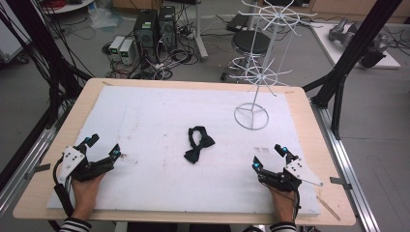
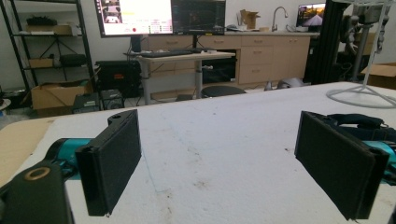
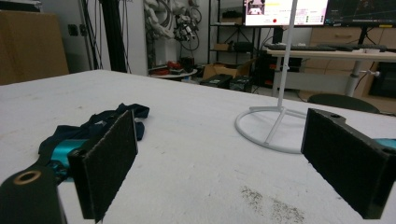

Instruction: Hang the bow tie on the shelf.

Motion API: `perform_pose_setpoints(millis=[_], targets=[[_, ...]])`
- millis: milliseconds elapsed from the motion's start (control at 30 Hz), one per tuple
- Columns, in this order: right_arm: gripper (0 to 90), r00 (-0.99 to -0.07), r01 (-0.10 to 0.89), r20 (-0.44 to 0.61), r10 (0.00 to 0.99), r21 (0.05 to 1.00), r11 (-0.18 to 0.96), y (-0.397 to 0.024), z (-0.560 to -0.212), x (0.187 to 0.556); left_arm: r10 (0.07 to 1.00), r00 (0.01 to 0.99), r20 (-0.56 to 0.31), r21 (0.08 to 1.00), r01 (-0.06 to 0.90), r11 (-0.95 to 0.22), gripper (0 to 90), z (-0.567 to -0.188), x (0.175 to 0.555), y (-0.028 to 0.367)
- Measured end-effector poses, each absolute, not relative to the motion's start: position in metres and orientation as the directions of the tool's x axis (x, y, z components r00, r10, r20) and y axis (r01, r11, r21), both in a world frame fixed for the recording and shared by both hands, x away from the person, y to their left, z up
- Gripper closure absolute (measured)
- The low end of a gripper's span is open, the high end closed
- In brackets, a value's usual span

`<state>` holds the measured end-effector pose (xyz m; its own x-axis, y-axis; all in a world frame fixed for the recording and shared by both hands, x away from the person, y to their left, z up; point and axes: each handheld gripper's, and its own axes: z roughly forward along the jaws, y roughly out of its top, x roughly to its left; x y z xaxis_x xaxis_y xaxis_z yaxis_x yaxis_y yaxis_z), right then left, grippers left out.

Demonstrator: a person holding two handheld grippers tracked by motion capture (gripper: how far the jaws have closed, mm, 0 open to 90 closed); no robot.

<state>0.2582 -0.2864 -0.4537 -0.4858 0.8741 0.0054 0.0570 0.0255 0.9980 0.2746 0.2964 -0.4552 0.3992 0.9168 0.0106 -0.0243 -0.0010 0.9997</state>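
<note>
A dark bow tie (image 1: pixel 198 143) lies flat near the middle of the white board (image 1: pixel 154 108). A white wire display stand (image 1: pixel 251 116) rises from its ring base at the board's back right. My left gripper (image 1: pixel 104 145) rests at the front left, open, nothing between its pads. My right gripper (image 1: pixel 268 156) rests at the front right, also open and empty. In the left gripper view the jaws stand wide around my left gripper (image 2: pixel 233 163), and the bow tie (image 2: pixel 357 122) peeks from behind the right one. In the right gripper view the bow tie (image 3: pixel 135 114) lies behind the left jaw, the stand (image 3: pixel 271 126) ahead.
The board covers a wooden table (image 1: pixel 41 179). Black frame posts (image 1: pixel 355 48) stand at the right and left of the table. Behind it are a stool (image 1: pixel 251 43), computer cases (image 1: pixel 154 26) and cables on the floor.
</note>
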Motion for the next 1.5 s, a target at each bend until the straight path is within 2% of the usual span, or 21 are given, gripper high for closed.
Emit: perform_pose_setpoints(millis=[300, 433, 667, 900, 1000, 1367, 1500], targets=[[9.9, -0.48, 0.056, -0.001, 0.877, 0.998, 0.031, -0.286, -0.454, 0.258, 0.917, 0.398, 0.015, 1.0, -0.025, -0.005, 15.0, -0.455, 0.274, 0.296], [9.8, -0.433, 0.064, 0.006, 0.902, 0.998, 0.024, -0.284, -0.453, 0.258, 0.918, 0.397, 0.014, 1.0, -0.026, -0.004, 14.9, -0.455, 0.274, 0.296], [9.8, -0.435, 0.077, -0.005, 0.9, 0.996, 0.043, -0.282, -0.453, 0.259, 0.918, 0.396, 0.018, 1.0, -0.027, -0.008, 14.9, -0.455, 0.274, 0.296], [9.8, -0.463, 0.121, -0.026, 0.886, 0.988, 0.092, -0.279, -0.45, 0.264, 0.918, 0.396, 0.021, 1.0, -0.028, -0.011, 14.9, -0.455, 0.274, 0.296], [9.8, -0.494, 0.157, 0.012, 0.869, 0.985, 0.075, -0.279, -0.448, 0.265, 0.918, 0.396, 0.02, 1.0, -0.026, -0.01, 14.9, -0.455, 0.274, 0.296], [9.8, -0.544, 0.128, 0.001, 0.839, 0.988, 0.081, -0.273, -0.416, 0.263, 0.918, 0.396, 0.021, 1.0, -0.027, -0.011, 14.9, -0.455, 0.274, 0.296], [9.9, -0.572, 0.158, 0.007, 0.82, 0.982, 0.102, -0.266, -0.406, 0.265, 0.918, 0.396, 0.021, 1.0, -0.029, -0.01, 14.9, -0.455, 0.274, 0.296]])
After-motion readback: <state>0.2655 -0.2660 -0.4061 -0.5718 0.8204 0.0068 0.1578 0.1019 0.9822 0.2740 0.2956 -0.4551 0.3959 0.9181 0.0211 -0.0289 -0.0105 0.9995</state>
